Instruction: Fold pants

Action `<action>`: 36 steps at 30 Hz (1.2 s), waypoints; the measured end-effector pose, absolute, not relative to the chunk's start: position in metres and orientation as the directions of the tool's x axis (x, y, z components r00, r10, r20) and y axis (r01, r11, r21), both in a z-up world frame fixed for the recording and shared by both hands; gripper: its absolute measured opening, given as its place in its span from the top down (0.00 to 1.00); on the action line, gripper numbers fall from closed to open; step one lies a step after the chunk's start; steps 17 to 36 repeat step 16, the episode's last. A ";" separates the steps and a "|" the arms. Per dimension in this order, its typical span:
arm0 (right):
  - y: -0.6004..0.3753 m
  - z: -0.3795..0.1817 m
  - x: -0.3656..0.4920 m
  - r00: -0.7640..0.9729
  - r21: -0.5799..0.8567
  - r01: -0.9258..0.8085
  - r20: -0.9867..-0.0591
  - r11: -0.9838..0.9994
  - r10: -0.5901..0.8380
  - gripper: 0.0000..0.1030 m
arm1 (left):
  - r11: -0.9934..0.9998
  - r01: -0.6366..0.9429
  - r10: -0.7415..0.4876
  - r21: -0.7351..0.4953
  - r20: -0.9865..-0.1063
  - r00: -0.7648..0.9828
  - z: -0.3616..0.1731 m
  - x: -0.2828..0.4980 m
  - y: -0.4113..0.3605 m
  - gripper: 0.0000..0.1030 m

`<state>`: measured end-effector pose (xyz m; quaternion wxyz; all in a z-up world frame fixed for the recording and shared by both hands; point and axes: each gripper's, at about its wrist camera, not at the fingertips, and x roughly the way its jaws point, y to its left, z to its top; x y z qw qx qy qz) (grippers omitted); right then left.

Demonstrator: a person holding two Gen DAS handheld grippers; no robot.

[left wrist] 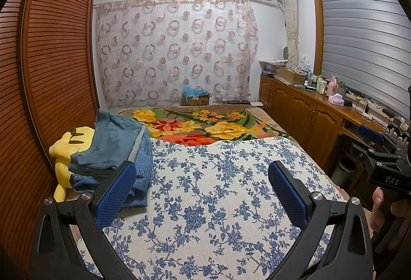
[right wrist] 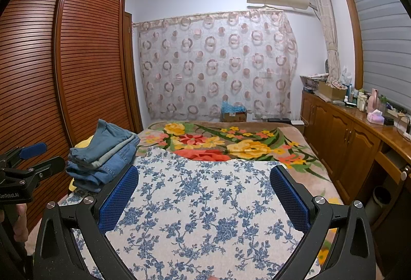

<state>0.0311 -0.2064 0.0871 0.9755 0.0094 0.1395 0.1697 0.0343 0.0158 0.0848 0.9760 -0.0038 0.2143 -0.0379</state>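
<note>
Left hand-held gripper (left wrist: 203,192) and right hand-held gripper (right wrist: 204,199) both hover with blue-padded jaws spread wide, holding nothing, above the white cloth with blue flower print (left wrist: 218,203) spread on the bed. The stack of folded blue denim pants (left wrist: 115,154) lies ahead-left of both, just beyond the left finger (left wrist: 115,195) of the left one. A yellow plush toy (left wrist: 68,149) sits against the stack's far-left side.

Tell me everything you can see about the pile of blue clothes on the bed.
The pile of blue clothes sits at the left edge of the bed, near the wooden wardrobe. It holds several folded pieces: darker blue denim at the bottom, a grey-green layer between, lighter blue fabric on top. The stack is uneven and leans slightly. It rests partly on the blue-flowered cover and against a yellow plush toy. Neither hand-held gripper touches it.
</note>
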 end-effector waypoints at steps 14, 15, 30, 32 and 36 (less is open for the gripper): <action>-0.206 0.086 0.031 0.904 0.066 -0.327 -0.270 0.943 0.333 0.01 | 0.997 0.072 -0.075 -0.024 -0.418 0.905 0.085 0.034 0.016 0.00; -0.206 0.086 0.030 0.903 0.066 -0.328 -0.270 0.942 0.333 0.01 | 0.997 0.072 -0.075 -0.024 -0.418 0.905 0.084 0.034 0.016 0.00; -0.206 0.087 0.030 0.904 0.066 -0.328 -0.269 0.943 0.333 0.01 | 0.997 0.072 -0.075 -0.024 -0.418 0.905 0.084 0.034 0.016 0.00; -0.206 0.087 0.030 0.904 0.066 -0.328 -0.269 0.943 0.333 0.01 | 0.997 0.072 -0.075 -0.024 -0.418 0.905 0.084 0.034 0.016 0.00; -0.206 0.087 0.030 0.904 0.066 -0.328 -0.269 0.943 0.333 0.01 | 0.997 0.072 -0.075 -0.024 -0.418 0.905 0.084 0.034 0.016 0.00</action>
